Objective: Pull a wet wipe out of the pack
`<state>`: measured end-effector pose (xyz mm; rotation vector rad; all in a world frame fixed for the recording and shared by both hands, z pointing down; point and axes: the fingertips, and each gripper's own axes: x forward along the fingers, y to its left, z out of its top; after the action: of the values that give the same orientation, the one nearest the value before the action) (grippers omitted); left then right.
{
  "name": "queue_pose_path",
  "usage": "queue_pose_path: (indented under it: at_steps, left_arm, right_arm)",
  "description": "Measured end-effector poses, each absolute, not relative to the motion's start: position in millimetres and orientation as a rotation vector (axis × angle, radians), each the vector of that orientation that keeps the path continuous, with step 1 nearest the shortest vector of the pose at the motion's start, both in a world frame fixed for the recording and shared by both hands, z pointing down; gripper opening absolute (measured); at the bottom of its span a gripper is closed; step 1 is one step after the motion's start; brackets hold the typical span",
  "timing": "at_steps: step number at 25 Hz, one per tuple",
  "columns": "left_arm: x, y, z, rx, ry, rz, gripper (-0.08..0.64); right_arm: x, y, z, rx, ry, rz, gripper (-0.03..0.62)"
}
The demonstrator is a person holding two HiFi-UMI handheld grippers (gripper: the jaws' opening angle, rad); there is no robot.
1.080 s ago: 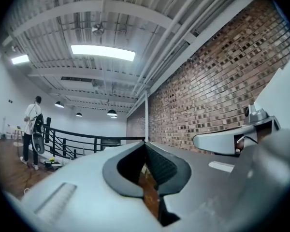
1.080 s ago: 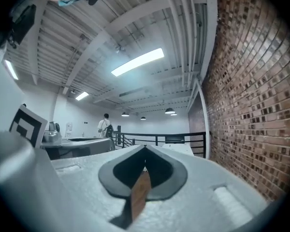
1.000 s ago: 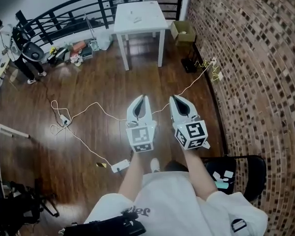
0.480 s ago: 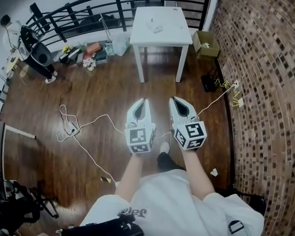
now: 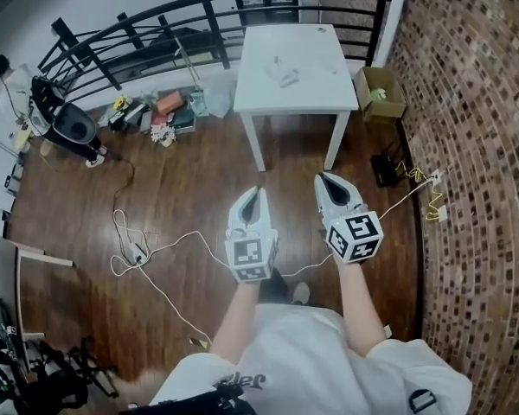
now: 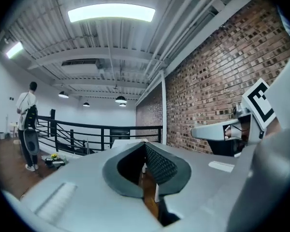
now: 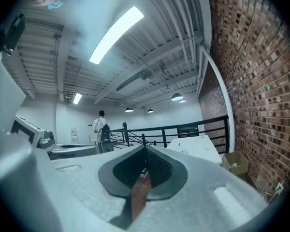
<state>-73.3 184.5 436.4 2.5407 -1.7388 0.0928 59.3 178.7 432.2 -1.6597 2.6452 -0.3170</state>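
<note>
Left gripper [image 5: 257, 194] and right gripper [image 5: 323, 180], both closed and empty, point up-frame toward the white table [image 5: 324, 102], well apart, where small pale items [image 5: 287, 78], presumably the pack, lie roughly between their lines.

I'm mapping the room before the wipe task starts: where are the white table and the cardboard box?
white table [image 5: 318, 93], head view, bare right part of its top.
cardboard box [image 5: 393, 108], head view, its near wall.
</note>
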Motion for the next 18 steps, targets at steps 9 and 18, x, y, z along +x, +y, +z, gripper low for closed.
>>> queue_pose_path:
  at_steps: [9,18]
  left_arm:
    - [-42,-59,442,2.645,-1.604,-0.001,0.015]
    - [-62,-270,381,2.726,-1.546,-0.124,0.015]
  right_arm:
    - [31,-34,457,-1.633,2.719,-0.292,-0.011]
    - [10,-229,408,-1.685,2.68,-0.145,-0.011]
